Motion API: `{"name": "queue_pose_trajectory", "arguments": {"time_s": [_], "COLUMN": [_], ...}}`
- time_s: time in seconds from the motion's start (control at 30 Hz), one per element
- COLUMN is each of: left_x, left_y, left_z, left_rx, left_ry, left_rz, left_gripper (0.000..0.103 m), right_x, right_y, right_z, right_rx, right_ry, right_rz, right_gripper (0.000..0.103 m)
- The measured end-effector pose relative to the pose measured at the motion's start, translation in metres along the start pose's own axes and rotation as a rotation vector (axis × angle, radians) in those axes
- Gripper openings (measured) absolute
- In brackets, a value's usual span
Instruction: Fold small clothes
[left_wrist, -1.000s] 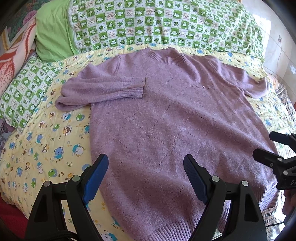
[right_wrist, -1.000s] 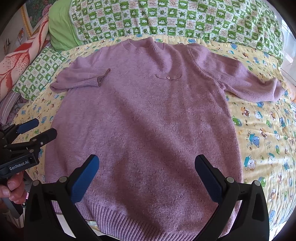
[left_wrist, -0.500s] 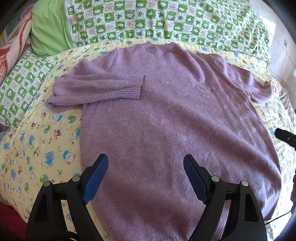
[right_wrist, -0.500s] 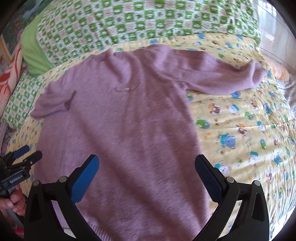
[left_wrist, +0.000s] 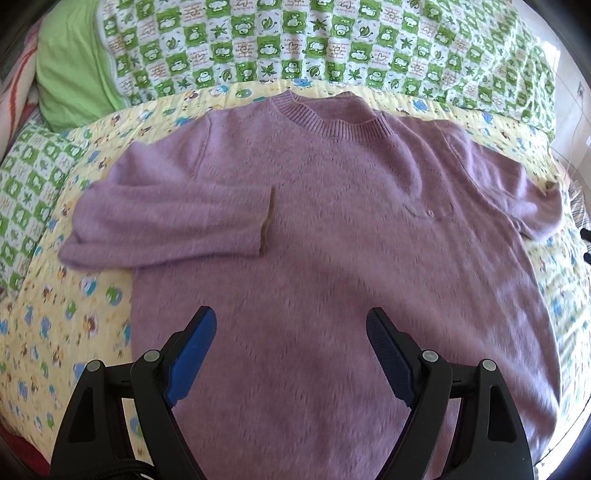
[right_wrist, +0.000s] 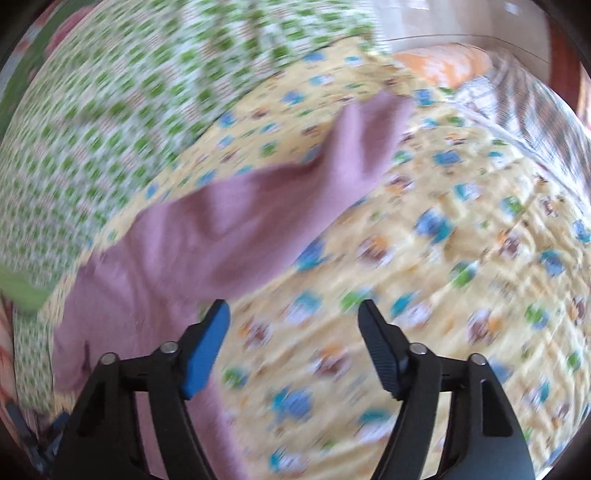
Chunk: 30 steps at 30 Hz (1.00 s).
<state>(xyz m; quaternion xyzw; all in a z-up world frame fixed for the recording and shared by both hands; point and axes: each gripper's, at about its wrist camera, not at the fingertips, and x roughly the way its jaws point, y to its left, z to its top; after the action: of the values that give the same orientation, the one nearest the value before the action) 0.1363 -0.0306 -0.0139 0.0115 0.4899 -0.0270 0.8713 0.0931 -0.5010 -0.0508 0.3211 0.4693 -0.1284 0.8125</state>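
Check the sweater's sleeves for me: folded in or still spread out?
One of each. One sleeve is folded across the sweater, cuff on the chest. The other sleeve lies stretched out on the yellow bedsheet.

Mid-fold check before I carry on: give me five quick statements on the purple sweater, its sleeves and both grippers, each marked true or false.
1. The purple knitted sweater lies flat on the yellow cartoon-print bedsheet. True.
2. One sleeve is already folded across the chest. True.
3. The other sleeve is folded in too. False: it lies stretched out over the sheet.
4. The left gripper is clamped on the hem. False: its jaws stand open above the sweater's body, holding nothing.
5. The right gripper holds a sleeve cuff. False: its jaws are closing, with only bedsheet between them.
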Motion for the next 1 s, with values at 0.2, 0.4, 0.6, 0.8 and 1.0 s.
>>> {"name": "queue_pose_trajectory", "arguments": {"time_s": [0.2,0.4,0.6,0.8,1.0], "left_x": [0.033,0.062,0.071,0.062,0.03], "left_y": [-0.007,-0.011,-0.01,0.009,0.051], "left_z": [0.034,0.05,0.054,0.041,0.018], "left_rx": [-0.012,-0.02,-0.046,-0.101,-0.184], "left_ry": [0.026,0.062,0.069,0.072,0.043], "left_rz": [0.013,0.022,0.02,0.021,0.026], "left_gripper": [0.084,0.084,0.084,0.084,0.084], "right_x": [0.035,0.089,0.097,0.006,-0.017], "right_y": [-0.053,-0.083,-0.076,0.019,0.177], "right_z": [0.083,0.13,0.132,0.104,0.024], "right_rx": [0.151,0.211,0.213,0.062,-0.22], "right_ry": [-0.08,-0.045,-0.052,-0.183,-0.043], "right_rz": [-0.062,-0.086,-0.011,0.258,0.554], "right_gripper": [0.057,0.057,0.01,0.01,0.01]}}
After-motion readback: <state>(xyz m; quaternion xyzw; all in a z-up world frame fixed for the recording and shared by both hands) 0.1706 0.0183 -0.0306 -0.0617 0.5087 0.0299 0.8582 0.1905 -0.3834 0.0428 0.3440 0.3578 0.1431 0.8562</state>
